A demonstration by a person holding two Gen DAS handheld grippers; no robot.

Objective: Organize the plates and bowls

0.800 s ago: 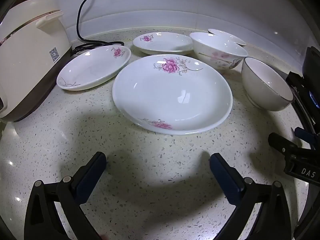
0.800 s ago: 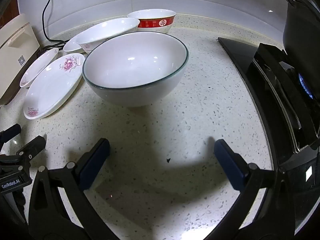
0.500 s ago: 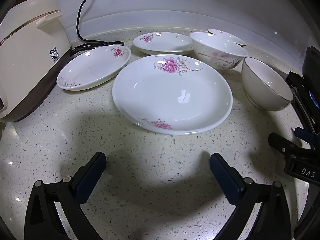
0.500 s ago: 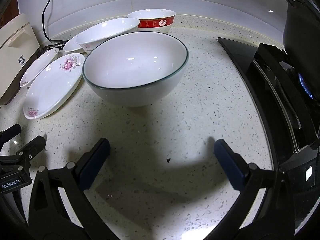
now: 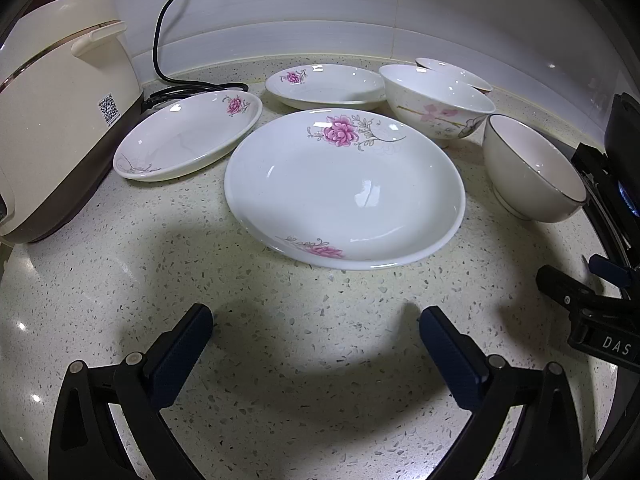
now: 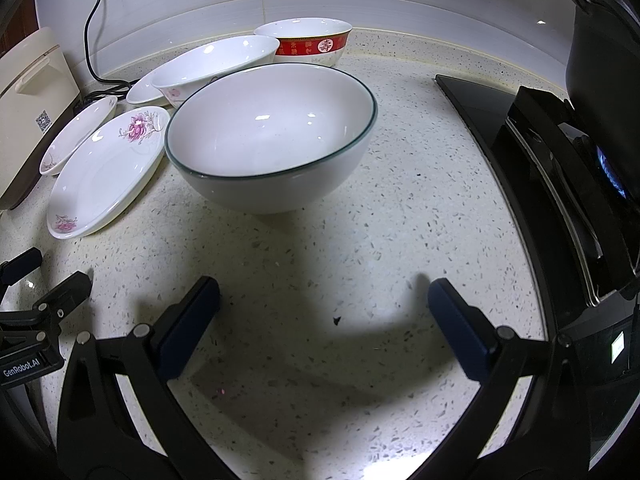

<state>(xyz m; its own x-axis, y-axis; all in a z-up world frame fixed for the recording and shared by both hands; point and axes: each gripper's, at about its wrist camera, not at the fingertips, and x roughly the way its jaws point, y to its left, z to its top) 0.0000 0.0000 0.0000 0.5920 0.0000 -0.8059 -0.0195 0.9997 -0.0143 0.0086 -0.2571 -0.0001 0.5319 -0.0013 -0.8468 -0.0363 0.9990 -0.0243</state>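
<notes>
In the left wrist view a large white plate with pink flowers (image 5: 344, 192) lies straight ahead of my open, empty left gripper (image 5: 316, 320). A second flowered plate (image 5: 188, 140) lies to its left and a third (image 5: 326, 86) behind. A flowered bowl (image 5: 436, 104) and a dark-rimmed white bowl (image 5: 532, 168) stand at the right. In the right wrist view my open, empty right gripper (image 6: 324, 296) faces the dark-rimmed bowl (image 6: 272, 140), with the large plate (image 6: 106, 172), flowered bowl (image 6: 216, 64) and a red-banded bowl (image 6: 308, 42) around it.
A cream rice cooker (image 5: 56, 112) with a black cord (image 5: 168, 28) stands at the left. A black gas stove (image 6: 568, 184) with a lit burner and a black pot (image 6: 604, 40) is at the right. A tiled wall backs the speckled counter (image 6: 320, 360).
</notes>
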